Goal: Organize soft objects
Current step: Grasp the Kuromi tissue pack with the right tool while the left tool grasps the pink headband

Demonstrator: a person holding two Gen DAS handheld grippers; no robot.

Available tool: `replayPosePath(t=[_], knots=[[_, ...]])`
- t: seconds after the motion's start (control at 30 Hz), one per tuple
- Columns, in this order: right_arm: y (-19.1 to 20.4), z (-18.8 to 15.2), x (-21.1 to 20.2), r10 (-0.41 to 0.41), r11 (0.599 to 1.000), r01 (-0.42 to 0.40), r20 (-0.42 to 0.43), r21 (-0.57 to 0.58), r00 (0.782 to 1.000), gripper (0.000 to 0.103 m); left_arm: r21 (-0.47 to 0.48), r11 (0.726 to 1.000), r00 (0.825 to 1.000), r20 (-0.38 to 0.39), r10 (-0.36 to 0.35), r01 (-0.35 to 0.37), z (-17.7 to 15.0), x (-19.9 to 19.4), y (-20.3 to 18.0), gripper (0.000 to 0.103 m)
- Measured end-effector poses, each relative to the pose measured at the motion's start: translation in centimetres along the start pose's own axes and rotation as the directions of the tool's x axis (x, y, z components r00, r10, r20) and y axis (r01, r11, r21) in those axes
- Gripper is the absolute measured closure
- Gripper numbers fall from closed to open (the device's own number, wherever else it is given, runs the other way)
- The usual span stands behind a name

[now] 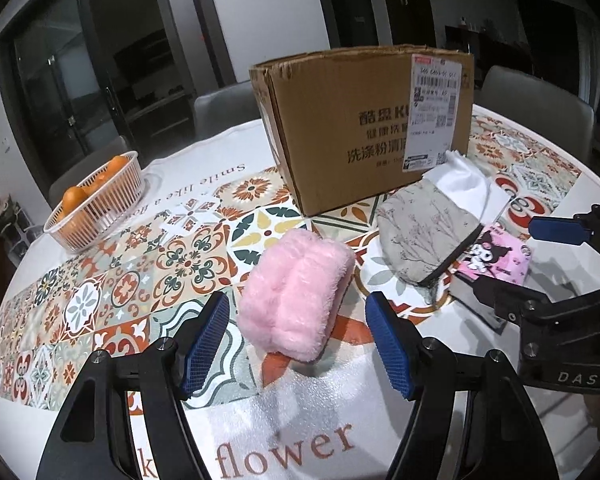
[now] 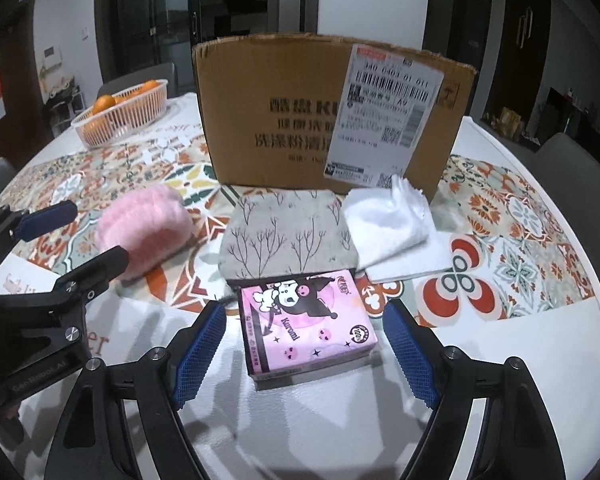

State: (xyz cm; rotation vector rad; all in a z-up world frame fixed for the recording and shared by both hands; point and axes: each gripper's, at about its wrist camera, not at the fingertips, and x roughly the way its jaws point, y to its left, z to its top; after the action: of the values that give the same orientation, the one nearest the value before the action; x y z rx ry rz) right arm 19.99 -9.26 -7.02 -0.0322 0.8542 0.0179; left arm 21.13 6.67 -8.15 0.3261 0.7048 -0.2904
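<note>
A fluffy pink pouch (image 1: 296,292) lies on the table, and my left gripper (image 1: 296,340) is open around its near end without touching it. The pouch also shows in the right wrist view (image 2: 144,232). A pink Kuromi tissue pack (image 2: 306,324) lies between the open fingers of my right gripper (image 2: 306,348); it also shows in the left wrist view (image 1: 496,256). A grey branch-print cloth pouch (image 2: 290,236) lies behind the pack, with white tissues (image 2: 392,224) beside it. An open cardboard box (image 2: 324,112) stands behind them.
A white basket of oranges (image 1: 100,200) sits at the far left of the round table (image 1: 280,432) with its patterned cloth. Grey chairs (image 1: 536,104) stand around the table's far side.
</note>
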Motion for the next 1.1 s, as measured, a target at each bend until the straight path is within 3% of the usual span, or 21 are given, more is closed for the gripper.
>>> replayPosePath(t=[0.43,0.57,0.67,1.1], knots=[[0.3,0.5,1.9,-0.025,0.999,0.024,-0.042,-0.021,0.999,0.021,0.001,0.999,0.997,-0.056,-0.044,0.044,-0.4,2.5,0.6,0.034],[0.3,0.5,1.9,-0.014,1.000,0.013,-0.041,-0.026,0.999,0.022,-0.016,0.999,0.998,-0.050,-0.046,0.046,-0.3,2.4,0.6,0.055],[0.2,0.4,1.8,-0.012,1.000,0.011,-0.041,-0.021,0.999,0.026,-0.030,0.998,0.997,-0.045,-0.057,0.056,-0.2,2.3,0.5,0.059],[-0.6,-0.1,0.0,0.045,0.999,-0.045,-0.014,0.012,0.999,0.028,-0.155,0.986,0.998,-0.006,-0.067,0.065,-0.2,-1.0,-0.2,0.063]])
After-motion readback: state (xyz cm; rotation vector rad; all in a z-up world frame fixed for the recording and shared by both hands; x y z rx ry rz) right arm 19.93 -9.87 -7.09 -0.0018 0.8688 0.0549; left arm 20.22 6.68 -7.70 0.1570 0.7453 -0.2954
